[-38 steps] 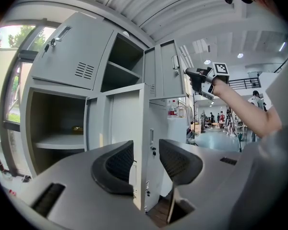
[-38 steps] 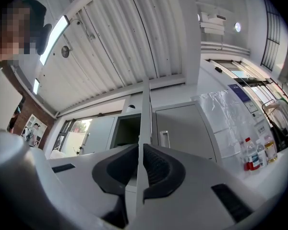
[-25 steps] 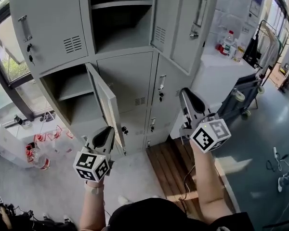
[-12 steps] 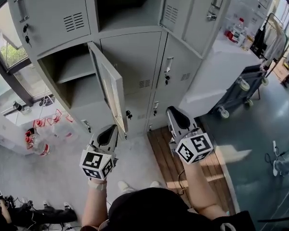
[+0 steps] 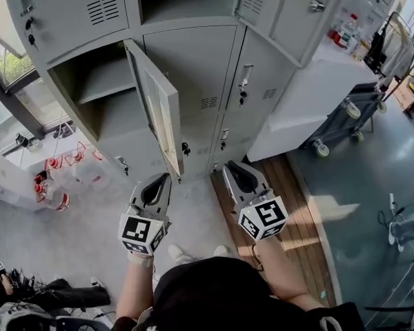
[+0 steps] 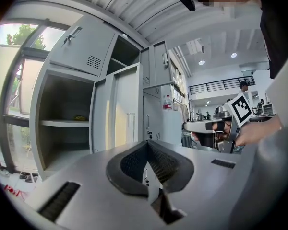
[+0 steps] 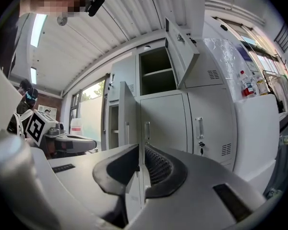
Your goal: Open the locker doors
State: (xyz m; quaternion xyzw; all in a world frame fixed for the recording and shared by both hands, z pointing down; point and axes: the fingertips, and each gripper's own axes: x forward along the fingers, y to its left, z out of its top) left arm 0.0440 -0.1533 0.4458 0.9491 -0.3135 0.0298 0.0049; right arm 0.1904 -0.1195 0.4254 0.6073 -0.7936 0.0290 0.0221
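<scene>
The grey locker bank fills the top of the head view. One middle-left door stands open over an empty shelved compartment. A top door also hangs open. The centre door, the door to its right and the low doors are closed. My left gripper is held level just below the open door's lower corner, jaws shut and empty. My right gripper points at the low doors, jaws all but closed on nothing. In the right gripper view the closed doors stand ahead.
A white cabinet with bottles adjoins the lockers on the right. A wheeled cart stands beyond it. A wooden platform lies on the floor. Bottles and cables sit at the left by the window.
Both grippers have sunk toward the lower lockers, the right one further and leftward. The head view has tilted down, so the lockers sit higher in the picture.
</scene>
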